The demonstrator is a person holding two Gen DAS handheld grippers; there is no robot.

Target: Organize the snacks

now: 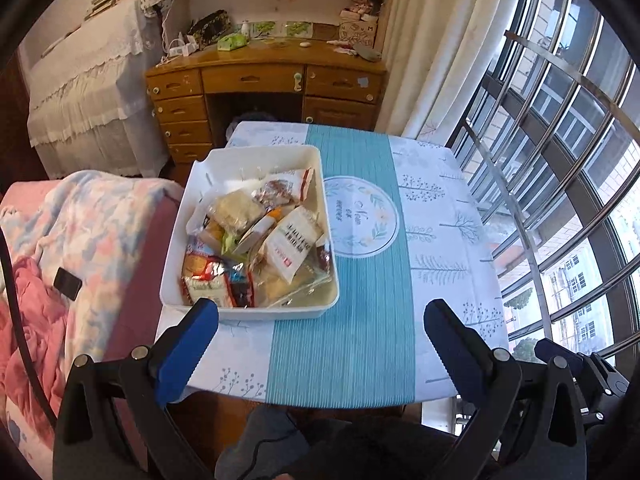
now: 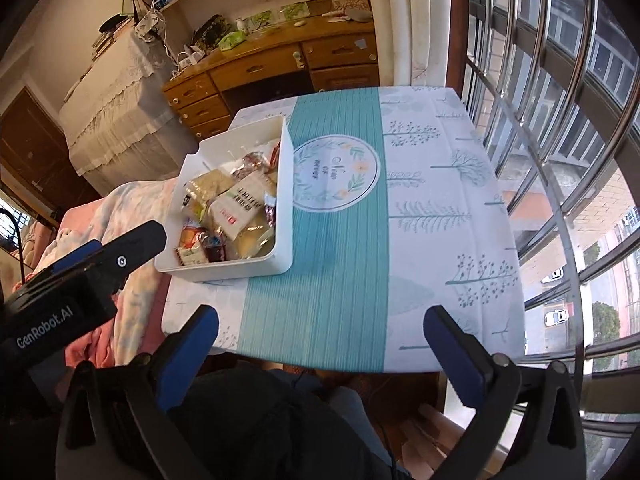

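A: What fills the views?

B: A small table [image 1: 440,216] under a teal-striped, tree-printed cloth [image 2: 432,216], its round emblem [image 1: 362,218] lettered too small to read. On the table's left part sits a white bin [image 1: 192,216] heaped with wrapped snacks [image 1: 256,248].

A: Any print legible?

B: One white packet [image 1: 289,247] bears dark characters and a red square — unreadable. "GenRobot.AI" shows on the left gripper's body in the right wrist view.

A: And the tongs?

B: The left gripper [image 1: 320,320] is spread wide, empty; so is the right gripper [image 2: 320,320], over the near edge. The lower snacks are buried.
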